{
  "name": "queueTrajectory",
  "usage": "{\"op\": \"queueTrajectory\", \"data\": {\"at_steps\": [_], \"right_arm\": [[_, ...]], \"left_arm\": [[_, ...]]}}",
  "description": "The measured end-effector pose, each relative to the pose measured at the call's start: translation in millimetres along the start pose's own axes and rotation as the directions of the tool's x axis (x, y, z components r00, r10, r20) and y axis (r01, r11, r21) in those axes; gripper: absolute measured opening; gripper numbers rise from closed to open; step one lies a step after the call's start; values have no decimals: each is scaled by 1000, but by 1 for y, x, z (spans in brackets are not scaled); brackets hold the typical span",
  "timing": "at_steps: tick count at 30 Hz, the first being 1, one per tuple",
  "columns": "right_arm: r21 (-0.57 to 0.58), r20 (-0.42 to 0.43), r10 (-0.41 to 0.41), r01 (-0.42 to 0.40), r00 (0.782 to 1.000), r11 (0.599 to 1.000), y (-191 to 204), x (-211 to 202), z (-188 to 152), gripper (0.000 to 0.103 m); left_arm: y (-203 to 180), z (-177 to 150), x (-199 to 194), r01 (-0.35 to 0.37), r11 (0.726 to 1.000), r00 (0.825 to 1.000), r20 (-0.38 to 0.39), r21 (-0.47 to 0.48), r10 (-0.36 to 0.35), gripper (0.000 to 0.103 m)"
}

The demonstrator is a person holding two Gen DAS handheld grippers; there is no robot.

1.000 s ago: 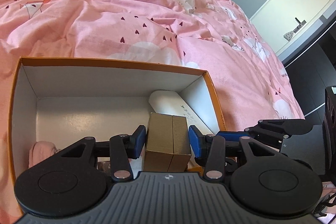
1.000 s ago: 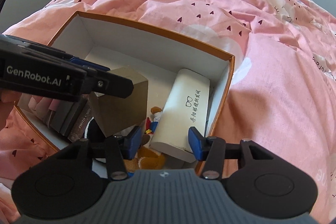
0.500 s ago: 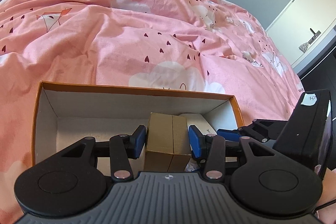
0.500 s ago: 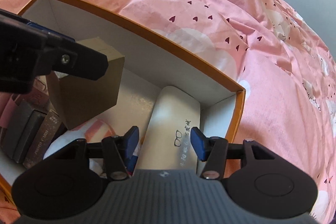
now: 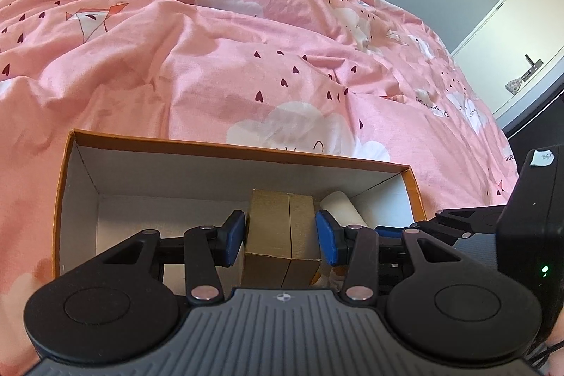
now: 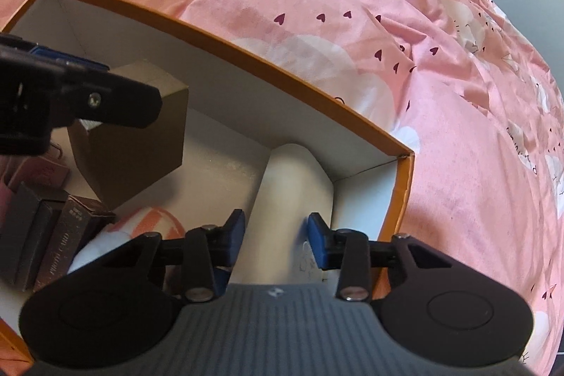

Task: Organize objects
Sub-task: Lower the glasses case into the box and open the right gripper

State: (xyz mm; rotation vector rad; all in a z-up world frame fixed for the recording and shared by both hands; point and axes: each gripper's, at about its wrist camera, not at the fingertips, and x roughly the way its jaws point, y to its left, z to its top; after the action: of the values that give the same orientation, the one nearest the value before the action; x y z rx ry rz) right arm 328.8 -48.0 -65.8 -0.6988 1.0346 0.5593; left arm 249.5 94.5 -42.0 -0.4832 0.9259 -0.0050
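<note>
A: In the left wrist view, what does the left gripper hold?

B: Its blue pads pinch a brown cardboard box from both sides. The box stands upright, long axis vertical, inside the orange storage box that lies on the pink duvet. Just right of it a white case points toward the far wall of the storage box.

A: And the right wrist view?

B: The right gripper straddles the white case, one pad on each side. I cannot tell if the pads touch it or if a small gap is left. The case lies flat, long axis running away from the camera, its far end near the right corner. The brown cardboard box is at the left, above some dark card boxes.
</note>
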Motion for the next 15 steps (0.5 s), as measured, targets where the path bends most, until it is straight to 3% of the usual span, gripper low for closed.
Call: {"op": "queueTrajectory", "data": {"at_steps": [3, 6, 7, 11, 15], "right_arm": [[42, -4, 19, -19, 1000, 999, -8, -12, -4, 29], [80, -31, 22, -19, 999, 997, -17, -17, -18, 11], [94, -46, 31, -27, 998, 995, -20, -17, -23, 0], [128, -75, 81, -71, 994, 989, -26, -23, -46, 0], [105, -6, 79, -78, 997, 991, -26, -37, -56, 1]], "left_arm": [[-5, -2, -2, 23, 1000, 1000, -5, 13, -23, 51], [-9, -5, -1, 52, 999, 998, -18, 14, -52, 51], [-10, -5, -1, 56, 998, 998, -22, 16, -56, 51], [-17, -8, 2, 55, 998, 998, -27, 30, -54, 51], [-24, -8, 3, 51, 998, 999, -20, 41, -50, 51]]}}
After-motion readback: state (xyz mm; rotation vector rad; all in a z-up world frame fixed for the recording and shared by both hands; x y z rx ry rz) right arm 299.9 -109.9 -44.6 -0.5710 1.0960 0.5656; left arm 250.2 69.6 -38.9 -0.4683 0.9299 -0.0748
